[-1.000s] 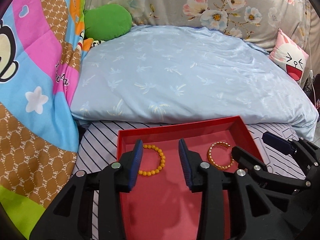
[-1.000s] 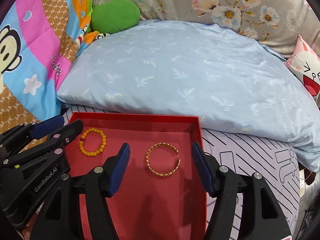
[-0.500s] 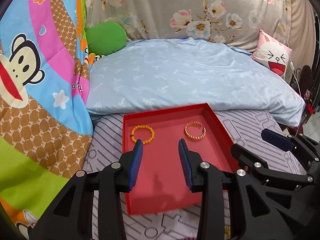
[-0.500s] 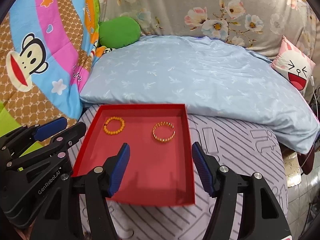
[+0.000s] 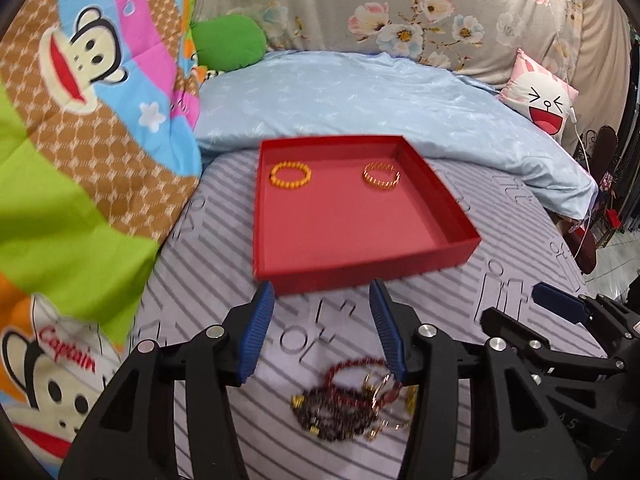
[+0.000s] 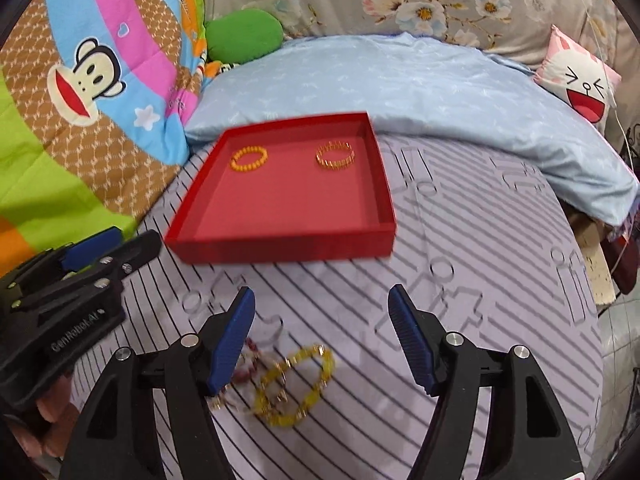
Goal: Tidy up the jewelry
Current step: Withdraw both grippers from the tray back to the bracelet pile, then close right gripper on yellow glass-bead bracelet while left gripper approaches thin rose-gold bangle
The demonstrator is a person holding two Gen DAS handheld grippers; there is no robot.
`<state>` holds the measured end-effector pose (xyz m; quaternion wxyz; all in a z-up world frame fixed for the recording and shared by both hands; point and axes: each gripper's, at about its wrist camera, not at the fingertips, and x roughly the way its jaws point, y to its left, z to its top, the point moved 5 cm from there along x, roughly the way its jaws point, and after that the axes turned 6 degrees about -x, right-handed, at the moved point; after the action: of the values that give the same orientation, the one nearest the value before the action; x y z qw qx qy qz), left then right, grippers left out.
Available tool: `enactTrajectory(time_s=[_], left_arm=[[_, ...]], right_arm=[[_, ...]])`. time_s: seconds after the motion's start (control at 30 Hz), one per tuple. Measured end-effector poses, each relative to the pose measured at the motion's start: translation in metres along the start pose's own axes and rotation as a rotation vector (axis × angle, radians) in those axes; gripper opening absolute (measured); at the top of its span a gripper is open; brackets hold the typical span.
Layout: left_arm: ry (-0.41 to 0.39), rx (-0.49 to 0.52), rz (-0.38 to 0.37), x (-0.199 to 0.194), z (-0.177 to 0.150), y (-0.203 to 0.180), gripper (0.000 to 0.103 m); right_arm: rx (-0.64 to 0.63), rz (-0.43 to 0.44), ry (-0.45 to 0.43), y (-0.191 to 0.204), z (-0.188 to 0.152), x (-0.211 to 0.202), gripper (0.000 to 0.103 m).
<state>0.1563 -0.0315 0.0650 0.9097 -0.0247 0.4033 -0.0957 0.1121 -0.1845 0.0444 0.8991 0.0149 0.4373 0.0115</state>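
Note:
A red tray (image 5: 360, 268) (image 6: 280, 248) lies on the striped sheet. In it are an orange bead bracelet (image 5: 290, 174) (image 6: 249, 159) at the back left and a gold cuff bracelet (image 5: 381, 176) (image 6: 335, 155) at the back right. A pile of dark red and gold jewelry (image 5: 348, 400) lies on the sheet in front of the tray, between my left gripper's fingers. A yellow chain bracelet (image 6: 296, 386) lies in the right wrist view, beside reddish pieces (image 6: 250, 360). My left gripper (image 5: 322, 330) and right gripper (image 6: 322, 334) are both open and empty, above the pile.
A light blue pillow (image 5: 380, 92) lies behind the tray. A colourful monkey blanket (image 5: 80, 120) rises on the left. A green cushion (image 5: 228, 42) and a pink rabbit cushion (image 5: 540, 96) sit at the back. The bed edge drops off on the right (image 6: 600, 280).
Both grippers have pulled back from the tray toward the near side. The loose jewelry pile has come into view under them. Both stay open.

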Motion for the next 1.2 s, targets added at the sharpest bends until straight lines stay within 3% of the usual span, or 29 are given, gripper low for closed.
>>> enactTrajectory(time_s=[0.33, 0.57, 0.93, 1.13, 1.2], left_arm=[[0.064, -0.068, 0.058, 0.002, -0.069, 0.04, 0.047], [0.096, -0.088, 0.06, 0.004, -0.1, 0.048, 0.047], [0.112, -0.082, 0.048, 0.009, -0.102, 0.037, 0.047], [0.115, -0.079, 0.043, 0.011, -0.099, 0.034, 0.047], [0.116, -0.077, 0.036, 0.012, -0.097, 0.031, 0.047]], right_arm=[[0.025, -0.028, 0.078, -0.004, -0.066, 0.014, 0.067], [0.042, -0.057, 0.086, -0.009, -0.078, 0.02, 0.067], [0.01, -0.076, 0.092, 0.001, -0.06, 0.047, 0.065], [-0.007, -0.098, 0.099, -0.004, -0.066, 0.054, 0.052], [0.0, -0.099, 0.098, -0.009, -0.067, 0.052, 0.044]])
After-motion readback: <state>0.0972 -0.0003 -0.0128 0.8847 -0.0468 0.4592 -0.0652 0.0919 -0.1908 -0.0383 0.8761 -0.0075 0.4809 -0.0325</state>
